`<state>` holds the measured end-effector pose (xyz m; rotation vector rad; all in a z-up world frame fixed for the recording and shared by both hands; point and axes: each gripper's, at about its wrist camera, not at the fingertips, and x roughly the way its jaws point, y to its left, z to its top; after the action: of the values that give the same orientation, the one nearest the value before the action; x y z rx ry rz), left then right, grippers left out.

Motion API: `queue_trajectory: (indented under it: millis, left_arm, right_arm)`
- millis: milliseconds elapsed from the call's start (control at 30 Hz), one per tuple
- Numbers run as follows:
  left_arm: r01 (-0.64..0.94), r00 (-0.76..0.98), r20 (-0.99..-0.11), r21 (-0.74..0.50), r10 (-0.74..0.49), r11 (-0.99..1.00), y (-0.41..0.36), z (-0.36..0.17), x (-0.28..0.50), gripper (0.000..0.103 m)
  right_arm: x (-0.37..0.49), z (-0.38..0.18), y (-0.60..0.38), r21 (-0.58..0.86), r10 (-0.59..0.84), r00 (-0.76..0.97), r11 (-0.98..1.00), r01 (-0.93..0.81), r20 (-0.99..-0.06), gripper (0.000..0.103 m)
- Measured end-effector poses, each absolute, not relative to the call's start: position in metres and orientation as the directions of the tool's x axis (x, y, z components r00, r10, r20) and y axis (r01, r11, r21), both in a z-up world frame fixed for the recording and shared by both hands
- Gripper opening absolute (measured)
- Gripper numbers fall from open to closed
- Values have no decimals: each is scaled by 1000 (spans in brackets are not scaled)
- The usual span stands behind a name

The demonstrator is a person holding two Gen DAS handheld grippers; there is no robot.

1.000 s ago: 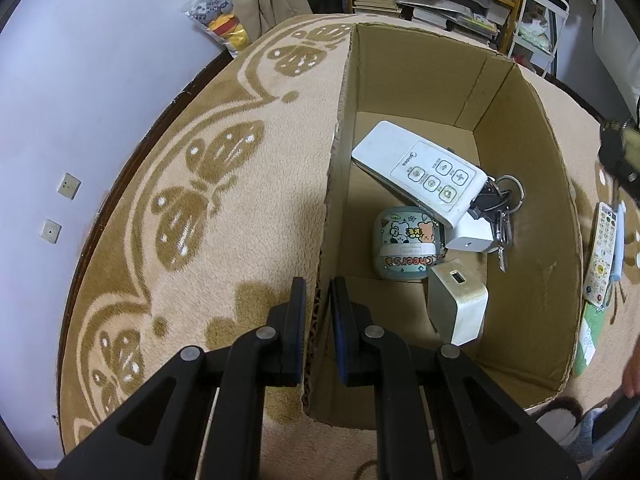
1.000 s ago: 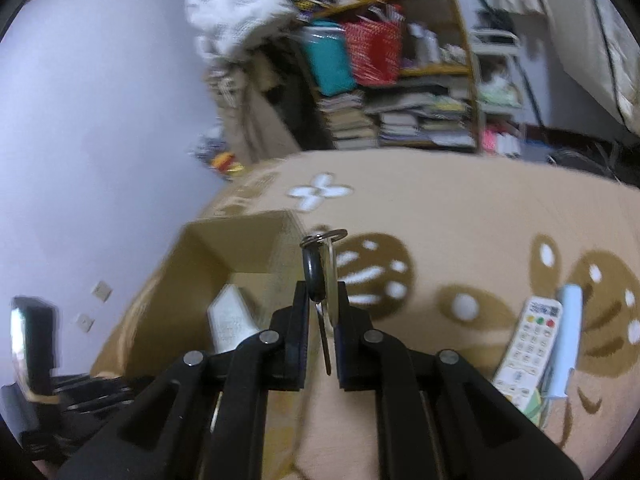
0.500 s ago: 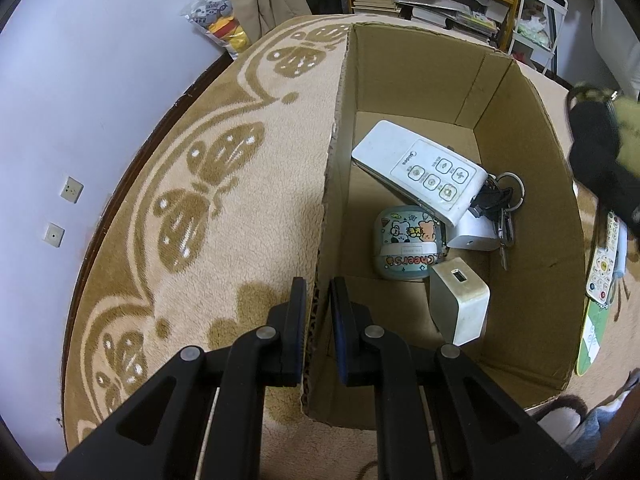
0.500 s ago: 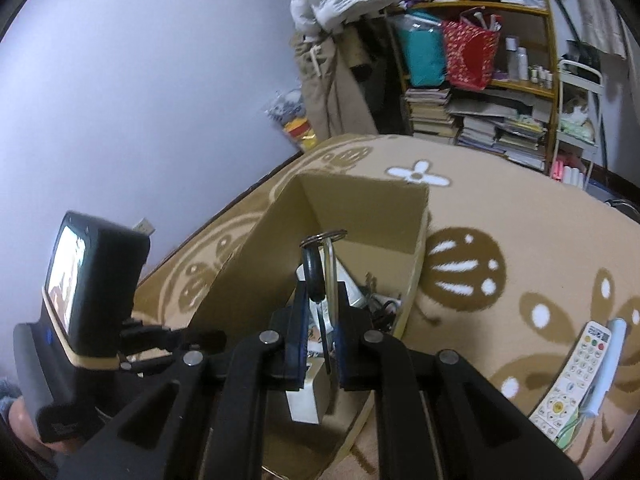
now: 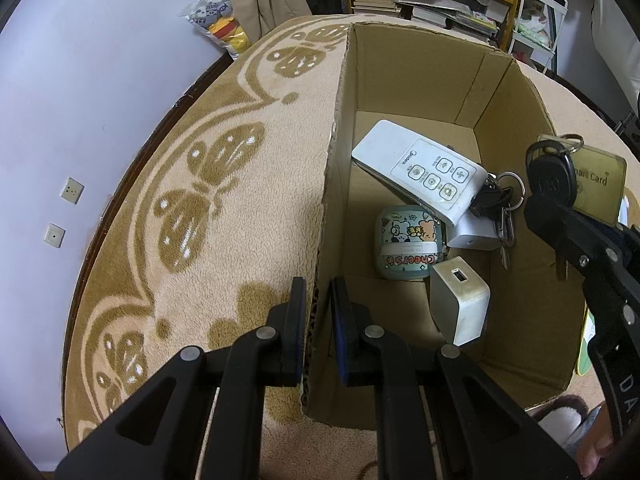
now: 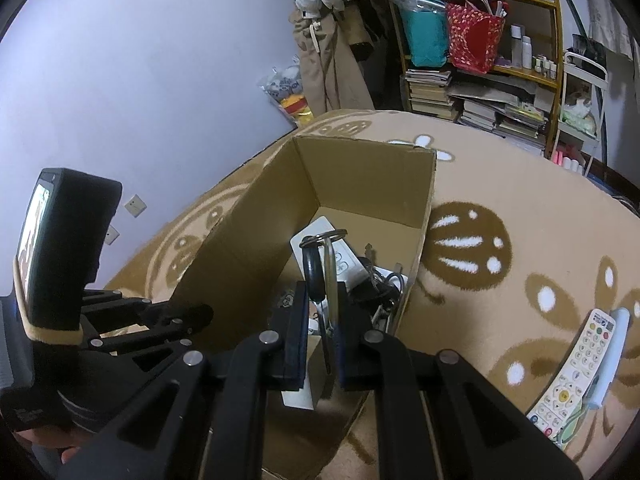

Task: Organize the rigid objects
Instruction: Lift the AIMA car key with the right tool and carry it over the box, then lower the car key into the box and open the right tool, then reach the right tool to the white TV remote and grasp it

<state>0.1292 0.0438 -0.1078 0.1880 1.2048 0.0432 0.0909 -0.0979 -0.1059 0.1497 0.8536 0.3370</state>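
The keys (image 6: pixel 320 276), pinched in the right gripper (image 6: pixel 322 336), have been carried from beside the box (image 5: pixel 516 92) to above its opening; release is judged next. The box wall is clamped by the left gripper (image 5: pixel 317 332).

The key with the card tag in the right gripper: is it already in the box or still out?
Still out. The right gripper holds the key above the cardboard box, not released.
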Motion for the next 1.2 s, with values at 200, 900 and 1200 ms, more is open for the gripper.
queue_trajectory:
  millis: [200,900,1200]
  left_arm:
    - [67,359,-924,169,134,983,44,-108,129,13]
    - [68,359,-923,177,141,982,41,-108,128,13]
    - [68,360,-922,177,141,982,41,-108,127,13]
  right_arm:
    - [90,-107,-94,245,339,602,940,-236,-723,13]
    - [76,-84,-168,139,111,691,990,-15,-714,96]
    - [88,-119,-218,104,-10,588,982,160,-809,98]
